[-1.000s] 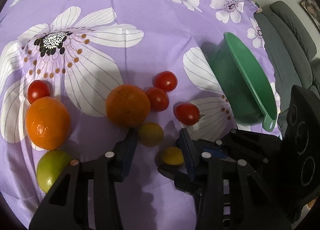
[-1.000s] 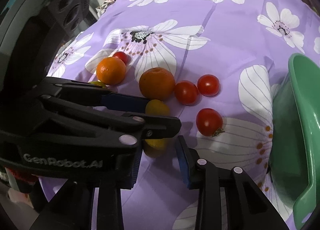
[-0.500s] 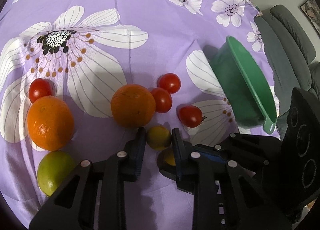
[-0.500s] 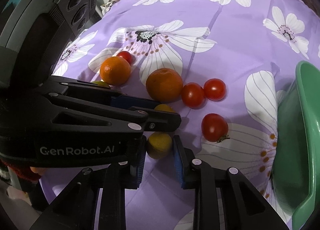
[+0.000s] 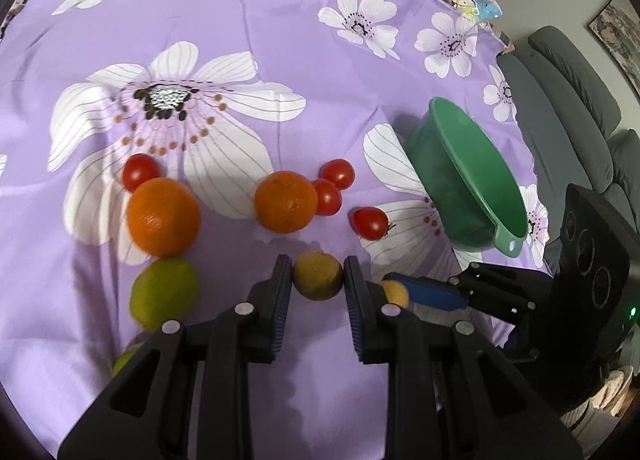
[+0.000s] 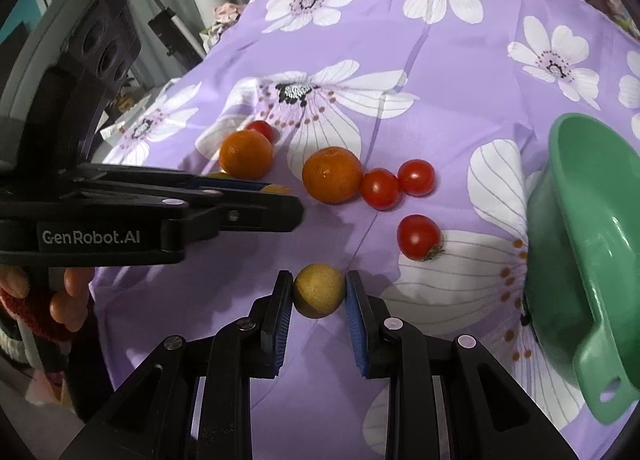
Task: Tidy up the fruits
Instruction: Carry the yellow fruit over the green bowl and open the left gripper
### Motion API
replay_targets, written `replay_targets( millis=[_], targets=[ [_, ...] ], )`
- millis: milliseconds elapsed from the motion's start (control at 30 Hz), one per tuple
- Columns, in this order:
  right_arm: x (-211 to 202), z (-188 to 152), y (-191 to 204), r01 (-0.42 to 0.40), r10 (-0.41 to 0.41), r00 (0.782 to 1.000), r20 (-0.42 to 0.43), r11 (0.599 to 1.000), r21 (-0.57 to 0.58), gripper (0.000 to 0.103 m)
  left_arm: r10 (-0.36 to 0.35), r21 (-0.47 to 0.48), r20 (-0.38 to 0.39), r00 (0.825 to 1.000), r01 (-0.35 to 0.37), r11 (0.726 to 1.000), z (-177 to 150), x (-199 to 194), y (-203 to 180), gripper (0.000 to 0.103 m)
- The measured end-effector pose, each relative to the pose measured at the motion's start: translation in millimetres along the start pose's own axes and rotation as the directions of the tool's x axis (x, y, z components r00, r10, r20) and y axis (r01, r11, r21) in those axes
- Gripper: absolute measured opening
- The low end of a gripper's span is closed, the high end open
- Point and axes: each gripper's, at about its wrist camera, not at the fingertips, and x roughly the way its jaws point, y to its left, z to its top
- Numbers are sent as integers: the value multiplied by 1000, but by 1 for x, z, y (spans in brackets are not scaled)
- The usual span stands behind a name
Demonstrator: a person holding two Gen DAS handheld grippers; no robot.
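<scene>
My left gripper [image 5: 316, 280] is shut on a small yellow fruit [image 5: 318, 276] and holds it above the purple flowered cloth [image 5: 280, 19]. My right gripper [image 6: 318, 292] is shut on a second small yellow fruit [image 6: 319, 290], also seen in the left wrist view [image 5: 395, 292]. On the cloth lie two oranges [image 5: 163, 215] [image 5: 285, 201], several cherry tomatoes [image 5: 370, 223] and a green lime [image 5: 164, 292]. A green bowl [image 5: 476, 179] stands to the right, empty as far as its inside shows.
The left gripper's body [image 6: 132, 215] crosses the left side of the right wrist view, close over the fruits. A grey sofa [image 5: 580, 99] lies beyond the table's right edge. Another greenish fruit [image 5: 124, 358] peeks out beside the left gripper's finger.
Both grippers have closed on their yellow fruits and lifted them off the cloth. The view has pulled back and up from the fruit group.
</scene>
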Motion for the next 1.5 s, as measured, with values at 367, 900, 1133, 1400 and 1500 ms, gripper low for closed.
replay_targets(
  millis=[367, 900, 1133, 1400, 1500],
  targets=[
    [-31, -5, -1, 1, -4, 997, 75, 999, 38, 28, -12, 31, 20, 1000, 12, 999, -10, -16, -17, 26],
    [-87, -19, -49, 77, -115, 969, 220, 982, 175, 28, -63, 165, 56, 996, 53, 985, 13, -20, -75, 26],
    [-108, -26, -72, 106, -170, 945, 278, 967, 231, 28, -105, 232, 59, 993, 88, 969, 31, -8, -110, 26],
    [-120, -36, -100, 146, -232, 926, 296, 947, 286, 28, -133, 300, 34, 991, 116, 947, 46, 23, -147, 26],
    [-121, -41, -112, 155, -249, 924, 290, 938, 309, 28, -127, 319, 14, 992, 116, 941, 47, 37, -155, 26]
  ],
)
